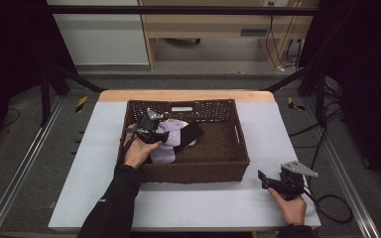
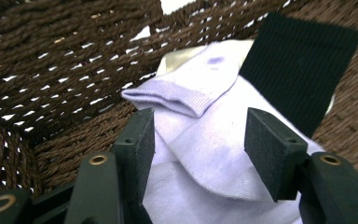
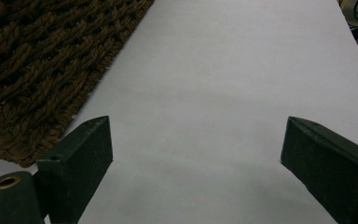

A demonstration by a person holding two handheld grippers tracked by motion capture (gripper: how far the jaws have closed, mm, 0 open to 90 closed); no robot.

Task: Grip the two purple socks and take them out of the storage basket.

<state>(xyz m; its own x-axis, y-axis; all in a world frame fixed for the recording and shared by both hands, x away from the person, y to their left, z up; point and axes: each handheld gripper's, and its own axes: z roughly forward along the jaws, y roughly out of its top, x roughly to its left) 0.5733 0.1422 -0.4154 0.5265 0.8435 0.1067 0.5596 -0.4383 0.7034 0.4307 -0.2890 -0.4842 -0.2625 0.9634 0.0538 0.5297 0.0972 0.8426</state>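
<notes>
Seen from above, left to right. Inside the woven basket, at its left end: left gripper, fingers spread to a moderate gap, empty, straddling a pale lilac sock without pinching it. Folded lilac cuff just ahead of the fingers; black sock lying against the lilac one on its far side, partly over it. Likely step: reaching in to take the lilac sock. Next move, by judgement: lowering slightly and closing on the lilac fabric alone, clear of the black sock. Basket wall close on the gripper's left, leaving little sideways room; right half of the basket bare. Farther right, on the white counter, right gripper near the basket's front right corner, fingers wide apart, holding nothing. Open counter ahead of it; counter edge near behind.
</notes>
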